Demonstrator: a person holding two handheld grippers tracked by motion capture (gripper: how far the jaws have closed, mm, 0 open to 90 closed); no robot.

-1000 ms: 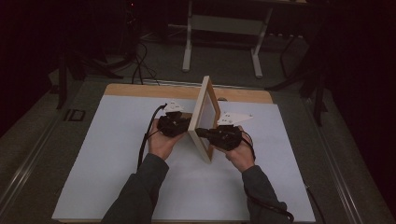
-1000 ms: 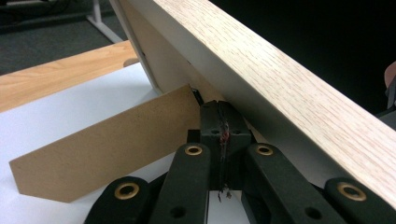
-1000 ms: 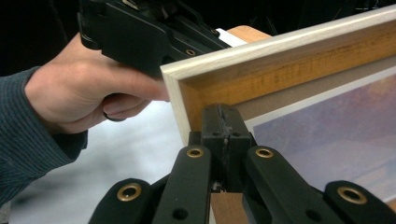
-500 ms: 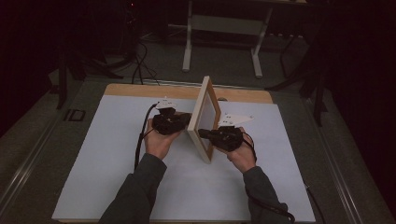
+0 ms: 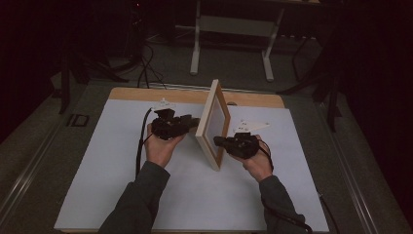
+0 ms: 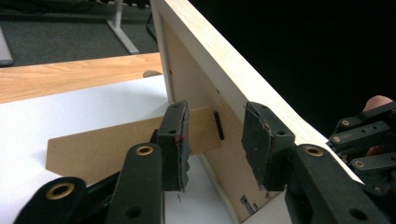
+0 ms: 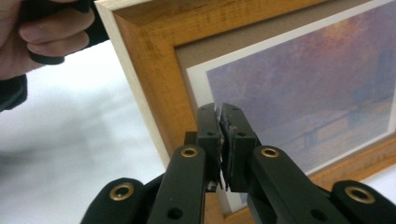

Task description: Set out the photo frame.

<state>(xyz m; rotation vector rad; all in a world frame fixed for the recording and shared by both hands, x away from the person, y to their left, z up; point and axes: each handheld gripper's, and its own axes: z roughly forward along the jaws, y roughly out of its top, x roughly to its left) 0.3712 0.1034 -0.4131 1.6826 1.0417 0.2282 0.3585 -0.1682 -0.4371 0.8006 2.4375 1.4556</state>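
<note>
**Inspector:** Location of the item?

**Assistant:** The picture frame (image 5: pixel 214 124) stands upright on edge near the middle of the white surface (image 5: pixel 97 185), propped by its fold-out easel stand (image 6: pixel 112 144) at the back. Its long axis runs away from the person, towards the far wooden edge of the surface.

**Inspector:** Left tongs?

**Assistant:** The left tongs (image 6: pixel 212 149) sit at the frame's back, just beside the stand. Their jaws have just been opening and are spread now; the stand's hinged end lies in line with the gap, but the pads do not press on it.

**Inspector:** Right tongs?

**Assistant:** The right tongs (image 7: pixel 220 140) are at the glazed front, low, close to the frame's near corner. The jaws are all but pressed together, with nothing pinched; whether the tips touch the glass I cannot tell.

**Inspector:** Governing relation?

**Assistant:** The frame stands between the two hands, back to the left, picture to the right. In my judgement the left tongs are nearer the stand, so any adjustment of it falls to them.
</note>
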